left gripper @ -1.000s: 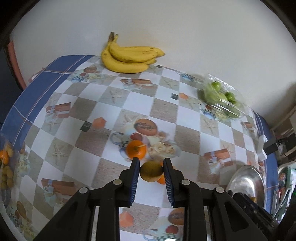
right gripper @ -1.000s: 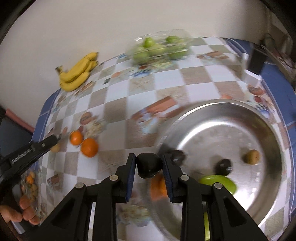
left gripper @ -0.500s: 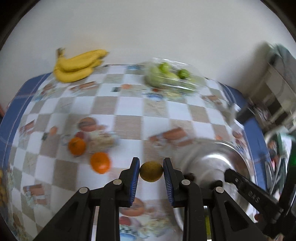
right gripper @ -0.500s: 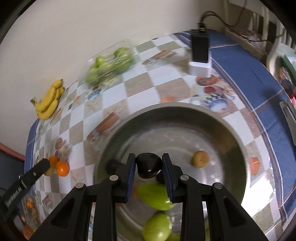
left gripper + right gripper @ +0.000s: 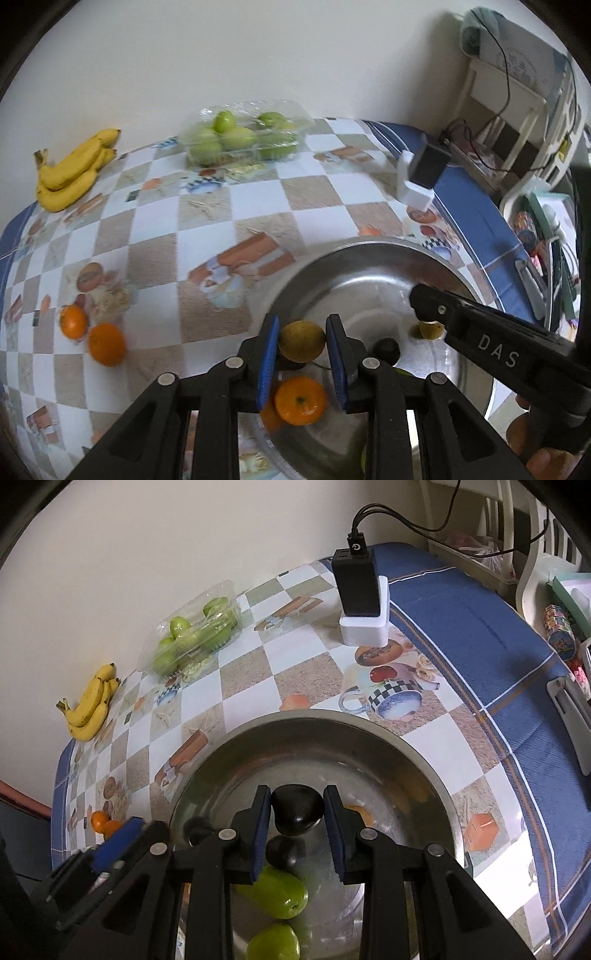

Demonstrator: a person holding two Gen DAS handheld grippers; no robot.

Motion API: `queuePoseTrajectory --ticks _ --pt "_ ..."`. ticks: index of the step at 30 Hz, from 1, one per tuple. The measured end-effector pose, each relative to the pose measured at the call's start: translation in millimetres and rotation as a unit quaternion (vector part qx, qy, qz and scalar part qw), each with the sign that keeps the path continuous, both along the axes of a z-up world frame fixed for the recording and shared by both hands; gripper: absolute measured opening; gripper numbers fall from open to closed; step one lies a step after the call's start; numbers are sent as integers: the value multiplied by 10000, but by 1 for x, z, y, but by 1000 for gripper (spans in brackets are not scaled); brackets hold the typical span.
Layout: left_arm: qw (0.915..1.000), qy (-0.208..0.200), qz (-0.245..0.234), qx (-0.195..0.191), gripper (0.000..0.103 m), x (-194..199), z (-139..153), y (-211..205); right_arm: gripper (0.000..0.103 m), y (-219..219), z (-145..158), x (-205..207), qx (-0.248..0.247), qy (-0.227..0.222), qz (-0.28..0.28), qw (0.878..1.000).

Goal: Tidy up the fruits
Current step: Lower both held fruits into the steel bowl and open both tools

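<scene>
My left gripper point(image 5: 302, 347) is shut on a yellow-brown round fruit point(image 5: 301, 340), held over the near left rim of the steel bowl point(image 5: 369, 251). Below it in the bowl lie an orange point(image 5: 300, 400), a dark fruit point(image 5: 386, 350) and a small brown fruit point(image 5: 430, 329). My right gripper point(image 5: 298, 814) is shut on a black avocado-like fruit point(image 5: 297, 808) above the middle of the steel bowl point(image 5: 424, 760). Under it sit another dark fruit point(image 5: 282, 852) and two green fruits point(image 5: 280, 891). The right gripper's finger reaches into the left wrist view from the right.
Two loose oranges point(image 5: 92, 336) lie on the checkered cloth left of the bowl. Bananas point(image 5: 72, 168) and a clear pack of green fruit point(image 5: 242, 136) sit by the far wall. A black charger on a white block point(image 5: 360, 602) stands behind the bowl. Clutter lines the right edge.
My left gripper carried the yellow-brown fruit rightward from the loose oranges to the bowl's rim. My right gripper moved with the black fruit from the bowl's near rim to over its middle.
</scene>
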State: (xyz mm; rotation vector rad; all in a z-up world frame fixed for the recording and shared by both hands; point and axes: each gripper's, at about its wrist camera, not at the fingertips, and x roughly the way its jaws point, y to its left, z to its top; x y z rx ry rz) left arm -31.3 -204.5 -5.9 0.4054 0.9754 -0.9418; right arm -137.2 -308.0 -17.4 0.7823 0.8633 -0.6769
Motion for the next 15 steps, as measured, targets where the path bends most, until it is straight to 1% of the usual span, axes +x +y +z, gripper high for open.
queuePoseTrajectory --ticks 3,5,15 --pt "10000 28 -50 45 28 -4 -9 -6 30 -1 -5 2 16 8 15 10000" --pt "10000 61 -74 23 28 -5 -11 -9 30 -1 -8 3 49 7 30 10000" --pt "9997 115 -167 145 28 -12 -19 -15 31 0 -16 6 117 127 76 9998"
